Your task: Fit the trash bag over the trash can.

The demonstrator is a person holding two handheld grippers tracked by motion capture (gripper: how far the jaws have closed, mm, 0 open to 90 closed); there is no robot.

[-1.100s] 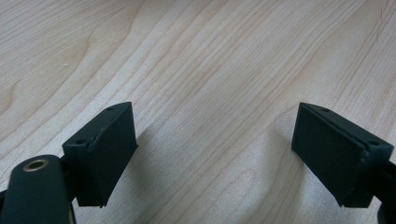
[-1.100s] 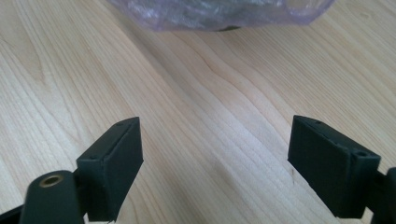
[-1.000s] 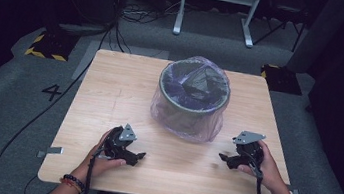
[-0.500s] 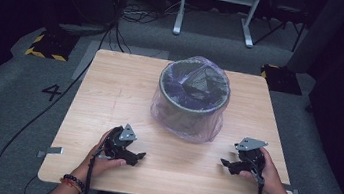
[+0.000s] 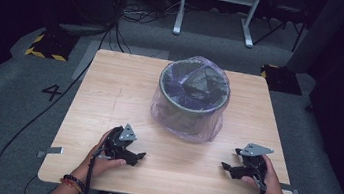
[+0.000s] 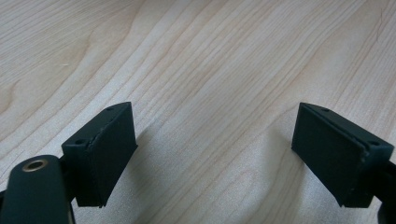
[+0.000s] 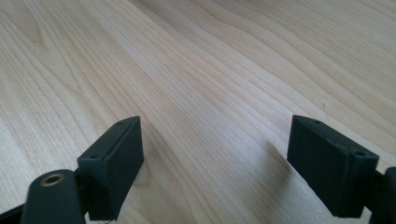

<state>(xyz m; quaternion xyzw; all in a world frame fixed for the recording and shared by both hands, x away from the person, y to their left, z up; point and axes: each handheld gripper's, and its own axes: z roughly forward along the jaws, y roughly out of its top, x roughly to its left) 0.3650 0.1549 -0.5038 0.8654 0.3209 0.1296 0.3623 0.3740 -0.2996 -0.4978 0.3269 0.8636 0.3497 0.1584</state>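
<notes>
A dark round bin (image 5: pixel 191 97) lined with a clear purplish plastic bag stands upright at the middle back of the wooden table (image 5: pixel 110 94). My left gripper (image 5: pixel 138 157) rests low on the table near the front left, jaws pointing right, open with nothing between them. My right gripper (image 5: pixel 226 167) sits near the front right, jaws pointing left, also open and empty. In the left gripper view the left gripper (image 6: pixel 215 154) frames only bare wood between its black pads. The right gripper (image 7: pixel 215 163) likewise has only wood grain between its pads.
Grey carpet surrounds the table, with a number 4 marked on the floor (image 5: pixel 52 92) at the left. Cables (image 5: pixel 119 19) and a white metal frame (image 5: pixel 217 2) lie beyond the far edge. Tape tabs (image 5: pixel 50 151) stick out at the table's front corners.
My right gripper has come down and slightly toward the front of the table. The left gripper and the bin have stayed where they were.
</notes>
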